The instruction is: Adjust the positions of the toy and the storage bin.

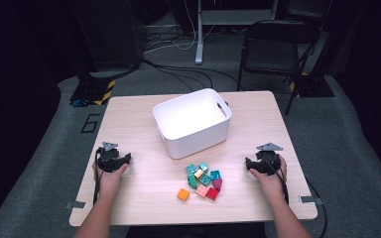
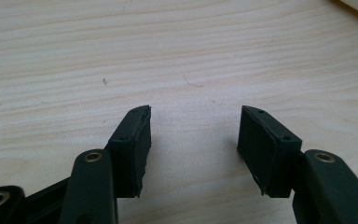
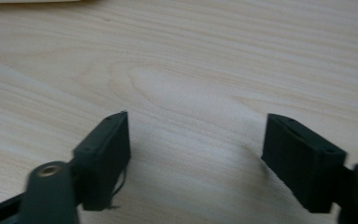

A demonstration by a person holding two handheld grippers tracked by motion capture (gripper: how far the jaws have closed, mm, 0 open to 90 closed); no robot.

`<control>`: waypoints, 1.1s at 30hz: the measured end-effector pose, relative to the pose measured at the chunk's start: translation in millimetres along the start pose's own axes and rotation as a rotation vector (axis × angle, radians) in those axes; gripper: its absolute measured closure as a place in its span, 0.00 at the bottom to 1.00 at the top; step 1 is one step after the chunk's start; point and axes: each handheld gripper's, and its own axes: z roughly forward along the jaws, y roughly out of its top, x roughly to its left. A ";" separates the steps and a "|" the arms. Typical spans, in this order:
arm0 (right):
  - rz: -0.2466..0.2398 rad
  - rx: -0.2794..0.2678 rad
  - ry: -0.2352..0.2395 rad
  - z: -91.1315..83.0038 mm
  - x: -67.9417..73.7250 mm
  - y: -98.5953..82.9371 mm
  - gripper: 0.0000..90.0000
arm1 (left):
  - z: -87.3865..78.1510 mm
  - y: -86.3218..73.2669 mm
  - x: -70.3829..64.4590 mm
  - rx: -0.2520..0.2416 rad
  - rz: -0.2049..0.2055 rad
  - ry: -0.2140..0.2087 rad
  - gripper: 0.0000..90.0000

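Left gripper (image 1: 124, 159): at 9 o'clock on table (image 1: 139, 198), jaws wide, empty.
Blocks (image 1: 203, 180): heaped at 6 o'clock, just before white bin (image 1: 192, 124); orange block (image 1: 183, 194) slightly apart.
Handling: likely light, stiff, smooth plastic; best pinched across flat sides.
Right gripper (image 1: 249, 163): at 3 o'clock, jaws wide, empty.
High view: blocks, bin.
Gripper views: bare wood grain between jaws.
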 end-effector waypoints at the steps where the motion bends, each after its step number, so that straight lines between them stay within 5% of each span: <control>1: -0.013 0.000 -0.003 -1.0 1.1 0.3 0.34 | -2.1 1.7 -1.2 0.001 0.003 -0.004 0.50; 18: 0.009 -0.039 0.059 -18.8 4.6 7.1 0.43 | -25.0 27.1 -35.9 -0.060 0.053 -0.096 0.57; 33: 0.014 -0.013 0.068 -21.0 8.2 4.8 0.45 | -44.3 53.4 -50.9 -0.077 0.015 -0.179 0.56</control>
